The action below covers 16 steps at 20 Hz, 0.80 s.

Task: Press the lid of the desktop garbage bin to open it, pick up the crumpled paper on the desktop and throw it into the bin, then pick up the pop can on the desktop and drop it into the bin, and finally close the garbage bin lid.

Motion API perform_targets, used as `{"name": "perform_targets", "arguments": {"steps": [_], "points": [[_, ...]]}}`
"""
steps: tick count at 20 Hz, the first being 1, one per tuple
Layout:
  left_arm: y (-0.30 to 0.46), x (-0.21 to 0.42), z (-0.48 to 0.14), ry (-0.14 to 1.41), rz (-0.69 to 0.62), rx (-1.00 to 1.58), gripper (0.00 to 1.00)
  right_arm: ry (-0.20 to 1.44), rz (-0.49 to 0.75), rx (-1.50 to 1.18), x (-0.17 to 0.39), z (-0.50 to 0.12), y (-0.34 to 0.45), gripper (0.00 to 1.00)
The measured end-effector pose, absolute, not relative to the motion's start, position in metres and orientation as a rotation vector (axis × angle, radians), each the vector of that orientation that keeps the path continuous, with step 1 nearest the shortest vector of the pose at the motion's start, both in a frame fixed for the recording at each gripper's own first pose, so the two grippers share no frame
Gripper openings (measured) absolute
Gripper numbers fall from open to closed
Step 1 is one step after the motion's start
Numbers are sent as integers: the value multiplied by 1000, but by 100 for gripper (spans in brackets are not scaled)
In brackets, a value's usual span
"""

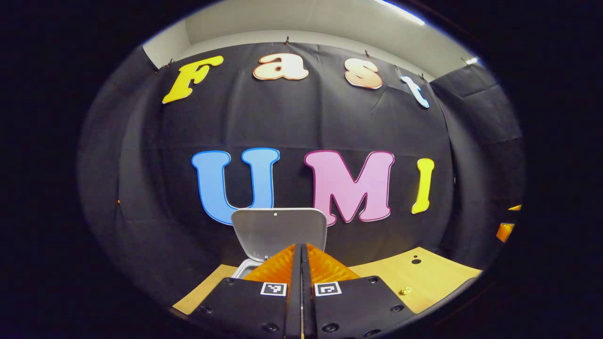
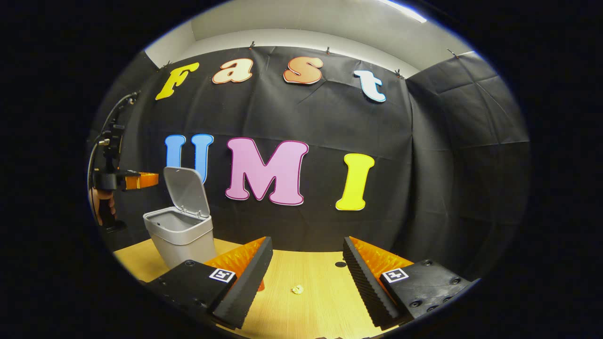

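left tool (image 1: 301, 263) shut, empty, by bin (image 2: 181, 238). right tool (image 2: 306, 263) wide open, empty. lid (image 2: 187, 190) up already. next: you grab crumpled paper (image 2: 297, 289) on worktop (image 2: 306, 310) ahead.

Nothing legible stands on any object here. The left gripper (image 1: 301, 246) and the right gripper (image 2: 307, 241) each bear square black-and-white coded markers (image 1: 274, 288) on their fingers, patterns without letters or digits.
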<state>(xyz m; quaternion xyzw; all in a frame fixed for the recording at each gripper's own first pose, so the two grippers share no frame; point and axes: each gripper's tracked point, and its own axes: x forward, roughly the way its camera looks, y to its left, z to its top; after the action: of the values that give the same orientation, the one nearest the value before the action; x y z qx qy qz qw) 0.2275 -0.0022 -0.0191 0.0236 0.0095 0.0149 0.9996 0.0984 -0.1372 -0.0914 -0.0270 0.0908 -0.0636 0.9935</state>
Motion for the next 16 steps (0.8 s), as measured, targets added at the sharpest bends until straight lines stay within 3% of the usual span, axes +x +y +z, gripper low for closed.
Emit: {"name": "perform_targets", "arguments": {"steps": [2, 4, 5, 6, 12, 16], "points": [[-21, 203, -10, -1, -7, 30, 17, 184, -129, -64, 92, -90, -130, 96], [-35, 179, 0, -38, -28, 12, 70, 187, -119, -94, 89, -90, -124, 96], [-42, 175, 2, -64, -30, 5, 97, 192, -115, -117, 89, -91, -123, 86], [-46, 161, 4, -78, -35, 0, 96, 191, -117, -133, 90, -90, -124, 96], [-63, 133, -27, -2, -57, -30, 96, 218, -118, -109, 105, -104, -123, 96], [-58, 132, -50, 73, -38, -90, 96, 370, -90, -87, 127, -158, -122, 96]]}}
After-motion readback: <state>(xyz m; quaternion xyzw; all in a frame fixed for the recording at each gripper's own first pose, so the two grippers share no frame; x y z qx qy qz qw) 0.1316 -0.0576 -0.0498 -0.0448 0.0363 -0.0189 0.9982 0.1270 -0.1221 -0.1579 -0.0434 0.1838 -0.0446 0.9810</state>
